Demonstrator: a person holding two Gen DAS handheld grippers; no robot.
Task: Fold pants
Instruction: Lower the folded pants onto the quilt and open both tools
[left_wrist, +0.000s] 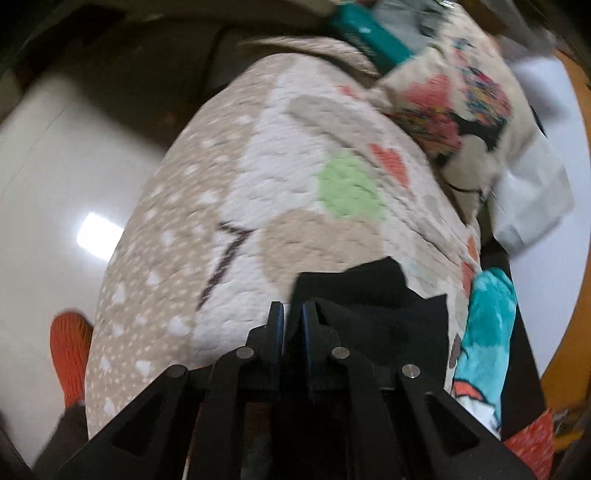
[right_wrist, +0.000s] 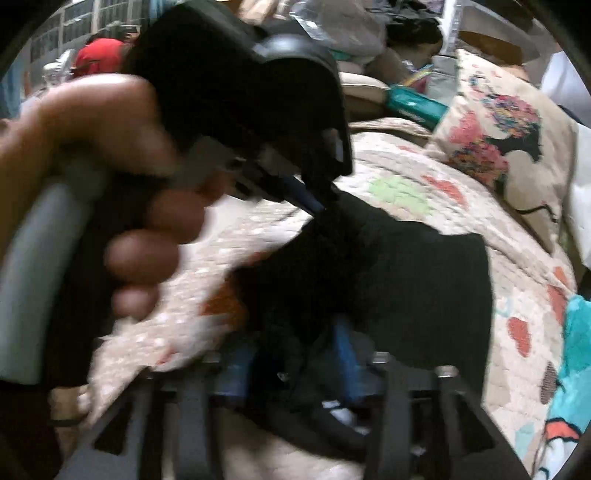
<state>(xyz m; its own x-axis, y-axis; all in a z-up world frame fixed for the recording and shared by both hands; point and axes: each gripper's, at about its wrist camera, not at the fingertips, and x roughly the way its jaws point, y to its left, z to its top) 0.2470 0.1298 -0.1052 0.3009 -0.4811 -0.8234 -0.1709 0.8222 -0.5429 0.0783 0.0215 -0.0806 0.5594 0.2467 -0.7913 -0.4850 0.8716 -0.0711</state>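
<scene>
The black pants (right_wrist: 406, 269) lie bunched on a beige quilt (left_wrist: 258, 177) patterned with hearts. My left gripper (left_wrist: 293, 314) is shut on an edge of the black pants (left_wrist: 369, 295), which spread to its right. In the right wrist view the left gripper (right_wrist: 317, 205) shows from the side, held by a hand, pinching the fabric. My right gripper (right_wrist: 295, 354) is shut on the near part of the pants, its blue pads mostly hidden by black cloth. Both views are motion-blurred.
A printed cushion (left_wrist: 454, 110) and a teal box (left_wrist: 369, 33) lie at the far end of the bed. A turquoise blanket (left_wrist: 487, 325) lies at the right. White floor (left_wrist: 55, 184) and an orange sock (left_wrist: 70, 350) are left of the bed.
</scene>
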